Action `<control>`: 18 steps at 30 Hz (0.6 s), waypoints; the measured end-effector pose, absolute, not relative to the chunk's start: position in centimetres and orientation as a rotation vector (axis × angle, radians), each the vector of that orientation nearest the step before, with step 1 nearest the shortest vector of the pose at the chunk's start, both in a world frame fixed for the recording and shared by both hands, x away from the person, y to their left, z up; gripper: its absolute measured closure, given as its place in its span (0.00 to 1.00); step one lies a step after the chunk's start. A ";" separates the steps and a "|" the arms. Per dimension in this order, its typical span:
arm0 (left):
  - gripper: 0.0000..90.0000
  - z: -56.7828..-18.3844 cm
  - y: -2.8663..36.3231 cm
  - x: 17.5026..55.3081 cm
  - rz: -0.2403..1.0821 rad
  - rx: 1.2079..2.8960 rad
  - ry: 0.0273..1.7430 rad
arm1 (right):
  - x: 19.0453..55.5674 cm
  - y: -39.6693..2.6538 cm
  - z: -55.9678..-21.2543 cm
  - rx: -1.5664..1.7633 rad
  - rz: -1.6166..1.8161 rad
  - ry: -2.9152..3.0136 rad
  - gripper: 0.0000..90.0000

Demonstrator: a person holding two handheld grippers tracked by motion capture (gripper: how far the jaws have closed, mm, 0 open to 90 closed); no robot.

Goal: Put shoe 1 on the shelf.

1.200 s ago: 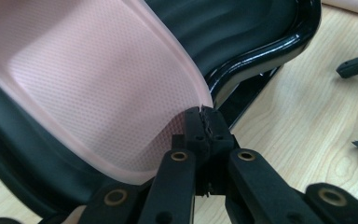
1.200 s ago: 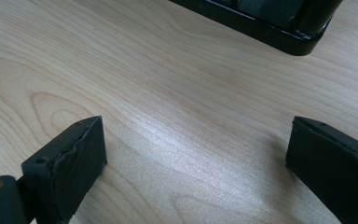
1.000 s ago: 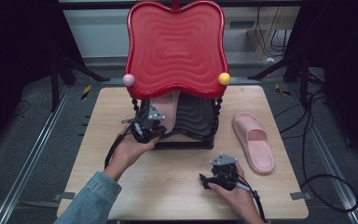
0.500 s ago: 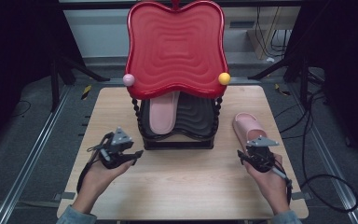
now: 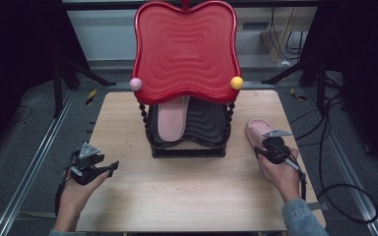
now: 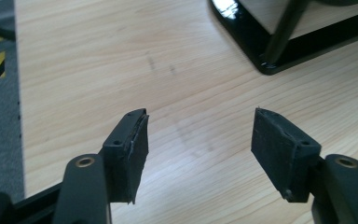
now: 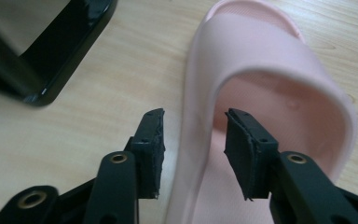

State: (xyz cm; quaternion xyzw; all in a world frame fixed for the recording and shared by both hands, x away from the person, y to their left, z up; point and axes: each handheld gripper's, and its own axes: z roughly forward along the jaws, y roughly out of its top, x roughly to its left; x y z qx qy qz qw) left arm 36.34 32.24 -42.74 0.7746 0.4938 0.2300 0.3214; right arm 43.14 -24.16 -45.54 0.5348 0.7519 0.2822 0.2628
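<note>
Pale wood-grain boards form the surface [image 5: 177, 196], which stands on a dark grey floor with metal rails at either side. At its centre is a black rack [image 5: 187, 132] with beaded posts, topped by a glossy red tray [image 5: 186, 49] of wavy, rippled shape, tilted upright. A smooth pink slipper [image 5: 172, 118] lies on the rack's lower black tray. A second pink slipper [image 7: 279, 93], soft and rounded with a broad strap, lies flat on the wood just right of the rack. The right tongs [image 7: 193, 140] straddle its near side edge, one black pad outside and one inside; the jaws have just been opening slightly, and the pads do not visibly press on it. The left tongs [image 6: 200, 149] hang well left of the rack over bare wood, jaws apart and just opening, holding nothing.
</note>
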 end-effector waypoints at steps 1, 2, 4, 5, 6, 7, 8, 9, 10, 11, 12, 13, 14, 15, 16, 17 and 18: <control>0.39 -42.9 32.5 36.3 0.610 2.031 1.312 | 43.6 -24.1 -45.6 1.445 0.744 2.033 0.64; 0.39 -43.0 32.9 36.3 0.615 2.027 1.327 | 43.8 -24.0 -45.6 1.450 0.740 2.033 0.65; 0.39 -43.1 33.5 36.2 0.605 2.015 1.339 | 44.4 -23.9 -45.7 1.446 0.766 2.033 0.72; 0.39 -43.1 33.7 36.2 0.608 2.014 1.342 | 44.6 -23.9 -45.8 1.453 0.766 2.033 0.74; 0.39 -43.1 33.9 36.2 0.610 2.011 1.349 | 44.9 -23.8 -45.9 1.450 0.750 2.042 0.80; 0.39 -43.1 34.0 36.1 0.619 2.013 1.350 | 45.0 -23.9 -46.0 1.451 0.746 2.039 0.84; 0.39 -43.1 34.1 36.1 0.626 2.015 1.351 | 44.9 -24.1 -45.9 1.457 0.750 2.025 0.93; 0.39 -43.0 34.1 36.1 0.629 2.015 1.353 | 44.9 -24.1 -45.9 1.457 0.750 2.025 0.93; 0.39 -43.0 34.3 36.1 0.637 2.012 1.355 | 44.8 -24.3 -45.8 1.456 0.760 2.029 0.93; 0.39 -42.9 34.4 36.0 0.641 2.012 1.357 | 44.6 -24.5 -45.7 1.459 0.770 2.036 0.94; 0.39 -42.9 34.5 36.0 0.643 2.010 1.359 | 44.3 -24.6 -45.6 1.450 0.776 2.045 0.94; 0.39 -42.8 34.7 36.0 0.647 2.007 1.362 | 43.8 -24.6 -45.5 1.442 0.777 2.057 0.94; 0.39 -42.8 34.8 35.9 0.648 2.002 1.366 | 43.3 -24.7 -45.3 1.421 0.785 2.066 0.94; 0.39 -42.8 34.9 35.9 0.650 1.999 1.371 | 42.7 -24.6 -45.1 1.416 0.813 2.069 0.94; 0.39 -42.8 35.0 35.9 0.652 2.000 1.372 | 42.0 -24.6 -44.8 1.398 0.828 2.082 0.94; 0.39 -42.9 35.0 35.9 0.650 2.000 1.373 | 41.3 -24.6 -44.6 1.382 0.837 2.091 0.94; 0.39 -42.9 35.1 35.9 0.652 2.000 1.376 | 40.6 -24.6 -44.3 1.361 0.849 2.106 0.94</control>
